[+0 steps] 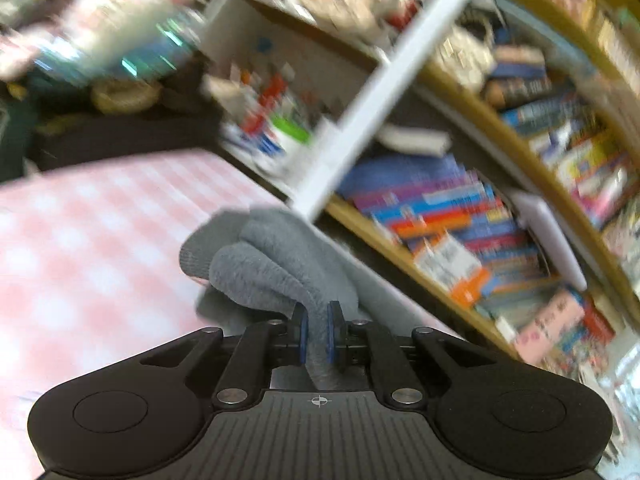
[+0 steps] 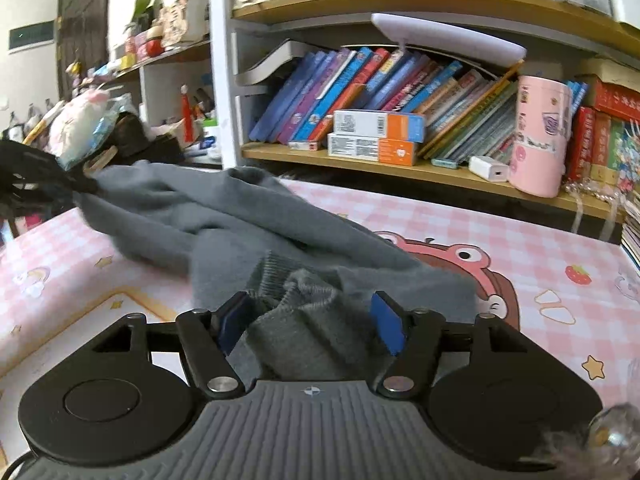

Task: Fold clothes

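The left gripper (image 1: 317, 334) had its jaws pressed together on a fold of the grey sweater (image 2: 224, 216). In the right wrist view it appeared at the far left, holding one end of the garment above the table (image 2: 520, 232), probably so that the cloth stretched out. The rest of the sweater lay in a long ridge across the pink checked cover toward the near side. There the right gripper (image 2: 312, 326) had its jaws half spread around the ribbed hem (image 2: 276, 276). I cannot tell if the pads really pressed it. This second hold seemed meant to pull the sweater flat before folding.
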{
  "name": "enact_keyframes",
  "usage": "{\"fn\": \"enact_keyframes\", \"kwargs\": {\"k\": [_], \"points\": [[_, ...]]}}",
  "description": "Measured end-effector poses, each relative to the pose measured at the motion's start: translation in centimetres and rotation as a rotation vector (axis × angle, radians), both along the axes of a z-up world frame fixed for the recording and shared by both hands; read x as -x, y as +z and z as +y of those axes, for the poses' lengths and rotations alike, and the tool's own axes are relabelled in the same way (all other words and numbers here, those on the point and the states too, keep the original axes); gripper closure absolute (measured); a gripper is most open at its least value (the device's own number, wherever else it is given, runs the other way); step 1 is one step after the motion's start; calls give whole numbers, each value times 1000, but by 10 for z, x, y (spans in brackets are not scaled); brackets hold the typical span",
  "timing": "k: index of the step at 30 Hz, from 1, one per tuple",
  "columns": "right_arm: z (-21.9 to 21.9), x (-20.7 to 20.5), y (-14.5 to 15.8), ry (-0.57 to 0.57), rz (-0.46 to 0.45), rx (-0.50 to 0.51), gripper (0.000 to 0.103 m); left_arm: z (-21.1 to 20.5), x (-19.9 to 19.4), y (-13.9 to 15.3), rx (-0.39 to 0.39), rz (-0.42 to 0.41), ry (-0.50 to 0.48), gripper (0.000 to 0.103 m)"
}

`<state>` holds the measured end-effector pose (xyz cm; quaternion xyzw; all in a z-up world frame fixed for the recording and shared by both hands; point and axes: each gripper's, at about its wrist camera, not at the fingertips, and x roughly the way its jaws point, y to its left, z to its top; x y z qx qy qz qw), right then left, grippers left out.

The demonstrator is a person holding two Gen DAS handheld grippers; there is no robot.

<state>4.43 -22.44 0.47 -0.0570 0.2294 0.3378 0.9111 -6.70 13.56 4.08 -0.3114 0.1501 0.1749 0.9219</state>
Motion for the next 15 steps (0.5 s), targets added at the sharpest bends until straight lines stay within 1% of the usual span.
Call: {"fn": "enact_keyframes", "kwargs": {"k": [2, 4, 8, 11, 13, 15], "points": [[3, 3, -1, 12, 3, 10, 40, 16, 26, 7, 3, -23, 52, 96], [6, 5, -3, 21, -4, 26, 40, 34, 44, 8, 16, -26, 87, 96], [10, 10, -7, 30, 4, 42, 43, 52, 60, -3, 49, -7, 116, 96], [7, 14, -7, 0, -4, 45, 44, 60, 67, -13, 79, -16, 103, 96], [4, 17, -4, -15, -12, 32, 40, 59, 66, -17, 81, -17, 86, 96], [7, 20, -2, -10, -41, 49, 35, 58, 63, -20, 81, -18, 69, 96]]}}
